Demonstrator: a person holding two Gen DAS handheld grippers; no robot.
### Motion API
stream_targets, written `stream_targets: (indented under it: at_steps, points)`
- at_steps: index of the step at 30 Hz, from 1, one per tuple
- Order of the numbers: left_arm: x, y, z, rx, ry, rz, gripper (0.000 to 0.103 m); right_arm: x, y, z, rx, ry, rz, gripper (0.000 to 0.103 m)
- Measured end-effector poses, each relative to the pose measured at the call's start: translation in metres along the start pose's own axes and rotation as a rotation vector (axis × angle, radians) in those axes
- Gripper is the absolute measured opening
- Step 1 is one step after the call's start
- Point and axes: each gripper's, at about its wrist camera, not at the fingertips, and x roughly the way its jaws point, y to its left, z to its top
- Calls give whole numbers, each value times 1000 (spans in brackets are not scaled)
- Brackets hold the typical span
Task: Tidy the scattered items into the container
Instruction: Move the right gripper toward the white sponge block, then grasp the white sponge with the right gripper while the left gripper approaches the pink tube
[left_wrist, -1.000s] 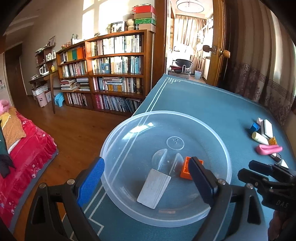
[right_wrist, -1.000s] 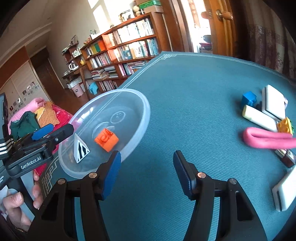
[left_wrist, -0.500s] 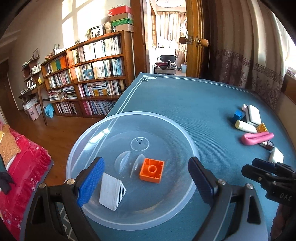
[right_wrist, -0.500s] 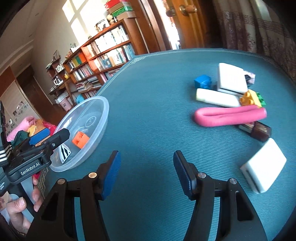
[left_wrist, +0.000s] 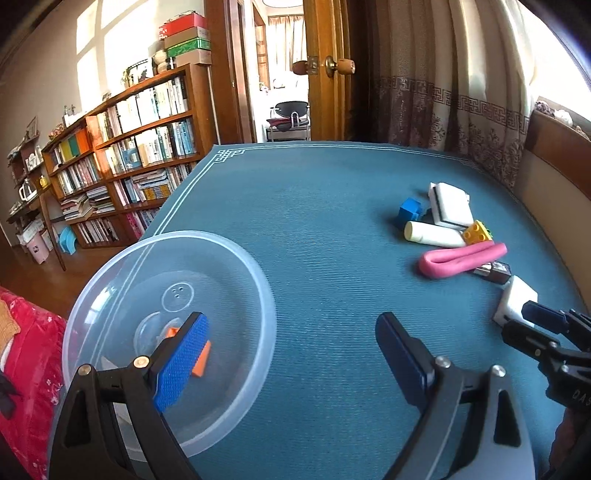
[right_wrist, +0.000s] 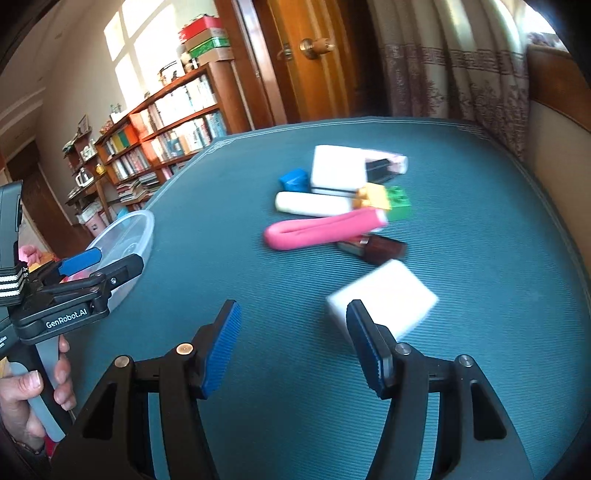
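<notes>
Left wrist view: the left tool (left_wrist: 291, 354) hangs empty with its pads wide apart above the blue desk (left_wrist: 314, 206). The clear container (left_wrist: 110, 280) sits low and to its left, its near side under the left pad; an orange brick (left_wrist: 201, 363) lies inside, partly hidden by that pad. Ahead and well to the right lie the scattered items: a blue block (left_wrist: 408, 212), a white sponge (left_wrist: 452, 205), a cream cylinder (left_wrist: 432, 234), a yellow brick (left_wrist: 478, 232), a pink folded strip (left_wrist: 461, 258) and a dark small bottle (left_wrist: 493, 271). A white block (left_wrist: 515, 299) lies nearest, with the tip of the right tool (left_wrist: 543, 321) just beside it.

Right wrist view: the right tool (right_wrist: 293, 347) is also empty, pads spread. The white block (right_wrist: 384, 299) lies just ahead of its right pad, off to the right of the gap and not yet between the pads. The pile, including a green brick (right_wrist: 399, 205), sits further ahead; the container (right_wrist: 125, 240) is far to the left, beyond the left tool (right_wrist: 79, 269) held in a hand (right_wrist: 33, 391).

The step in hand looks like the reach for the next item, probably the white block. The next move calls for shifting the right tool rightward and down so that the pads straddle the block, then closing and carrying it left to the container.
</notes>
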Motion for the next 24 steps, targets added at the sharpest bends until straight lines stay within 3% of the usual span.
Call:
stream_targets:
  at_steps: [5,10,18,21,24]
  points:
    - [4,-23,3,22,12,-36,94,-7,-32,-4,63,-1,-55,69]
    - [8,-37,2,30,29,-55,94,-1,-47,-6,108,27,-45,69]
    - [13,-42,2,51,47,-49,94,21,-43,0,55,59,-82,69]
    - [17,-39,3,39,57,-50,94,28,-42,4,38,69,-95,76]
    - [21,-40,5,36,63,-61,94,33,-40,5,14,81,-104,76]
